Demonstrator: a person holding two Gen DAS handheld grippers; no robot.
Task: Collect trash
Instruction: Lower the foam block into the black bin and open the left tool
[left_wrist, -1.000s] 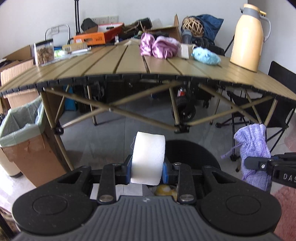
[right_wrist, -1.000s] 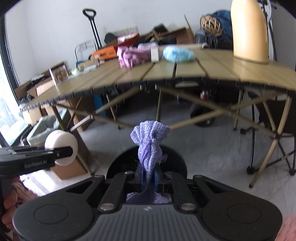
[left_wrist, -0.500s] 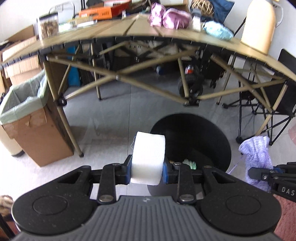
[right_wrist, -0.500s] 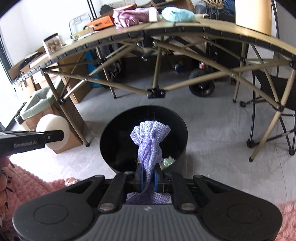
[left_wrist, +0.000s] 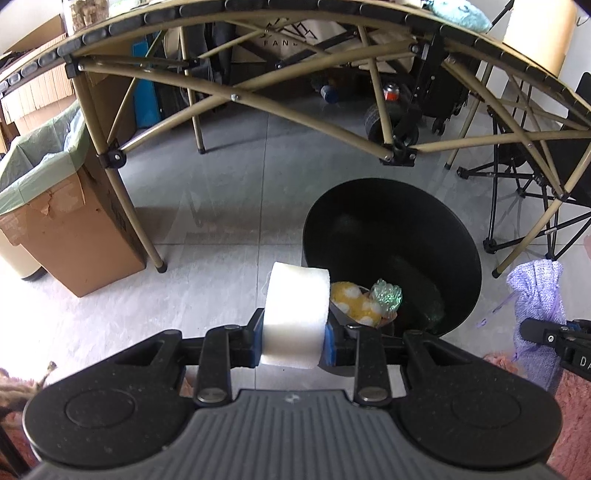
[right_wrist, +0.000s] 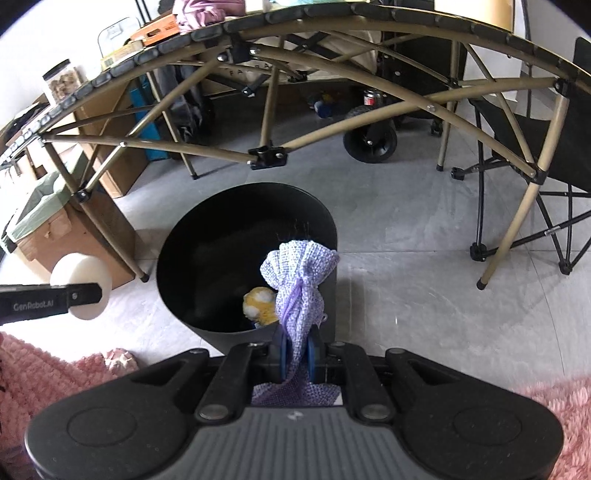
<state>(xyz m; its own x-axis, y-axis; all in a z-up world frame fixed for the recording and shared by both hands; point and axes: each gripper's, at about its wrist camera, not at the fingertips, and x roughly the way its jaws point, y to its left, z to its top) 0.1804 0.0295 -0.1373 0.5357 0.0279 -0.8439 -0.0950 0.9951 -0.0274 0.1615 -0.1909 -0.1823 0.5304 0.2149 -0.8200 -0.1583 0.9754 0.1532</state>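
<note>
From where I stand, the left gripper (left_wrist: 293, 334) is pinching a white foam roll (left_wrist: 297, 314) between its blue pads, with the flat ends of the roll against the pads, so its long axis runs from side to side across the jaws. In the left wrist view the black bin (left_wrist: 391, 254) opens at about one o'clock from this roll; the roll covers only the near left part of the rim, so it seems not fully over the mouth. Inside the bin lie a yellow spotted piece (left_wrist: 352, 304) and a green crinkled wrapper (left_wrist: 386, 295). More to the right, the right gripper (right_wrist: 297, 350) is pressed together on the lower part of a purple knitted pouch (right_wrist: 299, 280), whose gathered top stands up at twelve o'clock from the jaws, so its long axis runs along the fingers. In the right wrist view the pouch lies in front of the right part of the bin's opening, near the rim. I judge the right hand to be better placed for a drop, while the left one needs a small move toward one o'clock first. A folding table (right_wrist: 332, 22) stands behind the bin.
</note>
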